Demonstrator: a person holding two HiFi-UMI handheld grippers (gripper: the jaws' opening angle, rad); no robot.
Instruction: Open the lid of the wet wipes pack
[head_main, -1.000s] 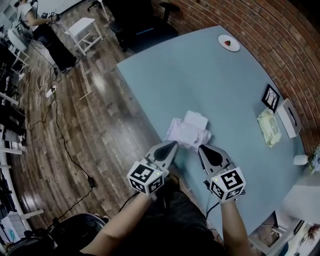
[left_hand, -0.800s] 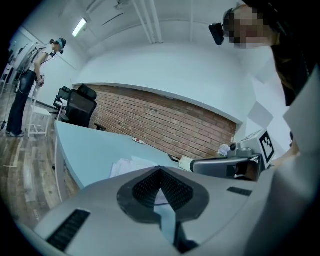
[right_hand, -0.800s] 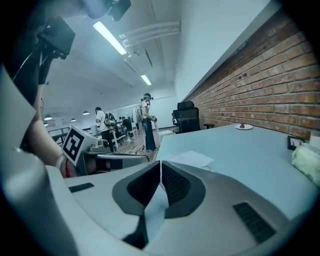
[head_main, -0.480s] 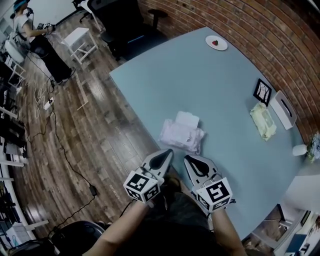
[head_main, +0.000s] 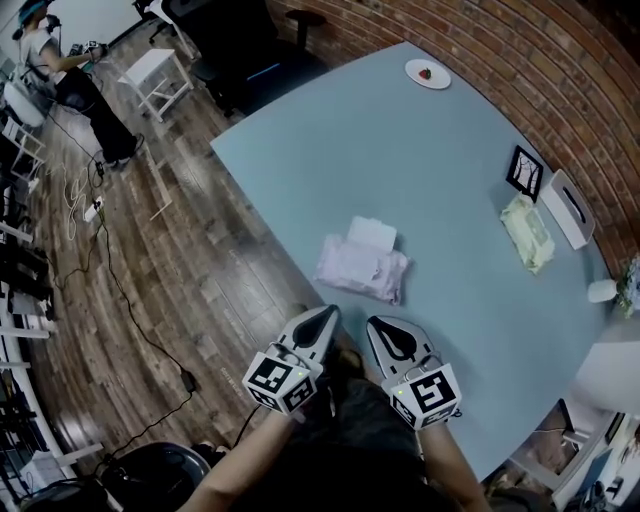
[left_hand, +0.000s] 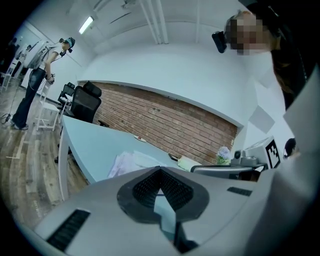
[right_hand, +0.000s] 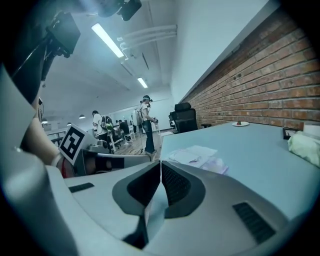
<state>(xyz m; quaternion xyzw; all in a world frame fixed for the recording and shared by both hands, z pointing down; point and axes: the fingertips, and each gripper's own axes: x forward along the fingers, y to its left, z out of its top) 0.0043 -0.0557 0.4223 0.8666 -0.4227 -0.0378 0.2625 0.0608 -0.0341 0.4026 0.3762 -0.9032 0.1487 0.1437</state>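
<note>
Blue-grey table (head_main: 400, 150): pale pink wipes pack (head_main: 360, 272), white lid (head_main: 372, 234) open.

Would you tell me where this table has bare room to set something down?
The wide stretch between the wet wipes pack and the plate is bare, as is the table left of them. The right edge is crowded: green pack, white box, framed marker.

The blue table (head_main: 400, 170) was viewed steeply from above, from well off, by the head camera. The two gripper views were taken low at its near edge, almost level across it. The wet wipes pack (head_main: 360, 265) and brick wall (head_main: 560, 70) were shared by all three.
</note>
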